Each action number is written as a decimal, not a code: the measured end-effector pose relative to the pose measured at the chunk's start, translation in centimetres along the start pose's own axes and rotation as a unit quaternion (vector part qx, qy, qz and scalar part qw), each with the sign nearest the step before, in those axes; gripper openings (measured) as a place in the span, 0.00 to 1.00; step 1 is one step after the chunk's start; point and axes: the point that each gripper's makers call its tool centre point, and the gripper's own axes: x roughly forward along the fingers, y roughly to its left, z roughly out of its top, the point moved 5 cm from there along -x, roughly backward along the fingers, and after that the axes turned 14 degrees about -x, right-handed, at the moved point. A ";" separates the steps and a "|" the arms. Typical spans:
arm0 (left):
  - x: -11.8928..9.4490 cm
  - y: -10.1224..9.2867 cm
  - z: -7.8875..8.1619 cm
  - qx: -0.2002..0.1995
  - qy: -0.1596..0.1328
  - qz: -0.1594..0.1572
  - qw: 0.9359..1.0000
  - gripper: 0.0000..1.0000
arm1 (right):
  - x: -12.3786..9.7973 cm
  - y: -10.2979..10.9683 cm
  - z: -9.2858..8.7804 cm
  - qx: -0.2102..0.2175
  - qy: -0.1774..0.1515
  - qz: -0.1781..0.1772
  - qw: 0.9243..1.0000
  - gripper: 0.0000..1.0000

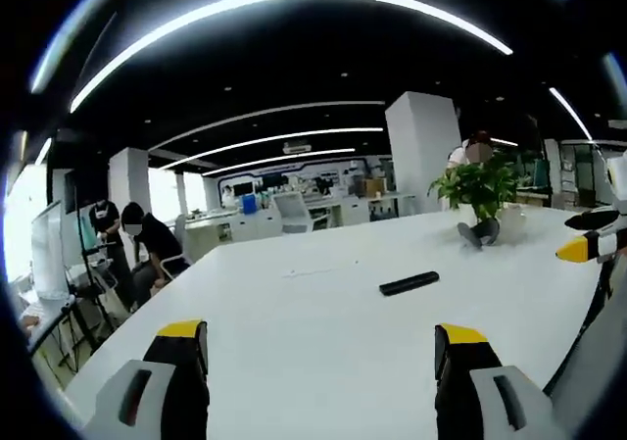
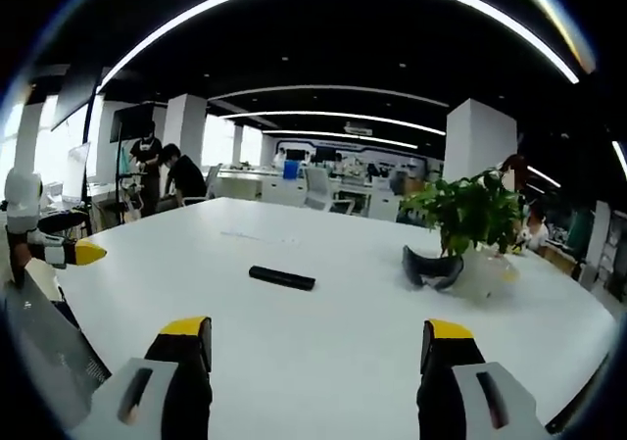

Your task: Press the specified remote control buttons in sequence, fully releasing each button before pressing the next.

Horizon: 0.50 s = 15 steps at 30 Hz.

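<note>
The black remote (image 1: 409, 283) is seen lying mid-table (image 1: 294, 342), with the left gripper (image 1: 321, 347) and the right gripper (image 2: 318, 342) both held wide, holding nothing.

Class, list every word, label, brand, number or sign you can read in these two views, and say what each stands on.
Readable text: none.
Remote control: any button markings are too small to read.
Far wall displays: too blurred to read.
Potted plant and white table: no lettering visible.
</note>
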 end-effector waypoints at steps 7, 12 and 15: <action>-0.2 0.0 -0.1 0.009 0.003 0.004 1.000 1.00 | -0.2 -0.2 0.1 0.008 -0.002 -0.006 1.000 0.87; -0.1 0.0 -0.3 0.015 0.013 0.006 1.000 1.00 | -0.3 -0.4 0.0 0.018 -0.001 -0.006 1.000 0.86; -0.2 0.1 -0.2 0.018 0.009 0.014 1.000 1.00 | -0.2 -0.2 -0.1 0.015 0.001 0.000 1.000 0.85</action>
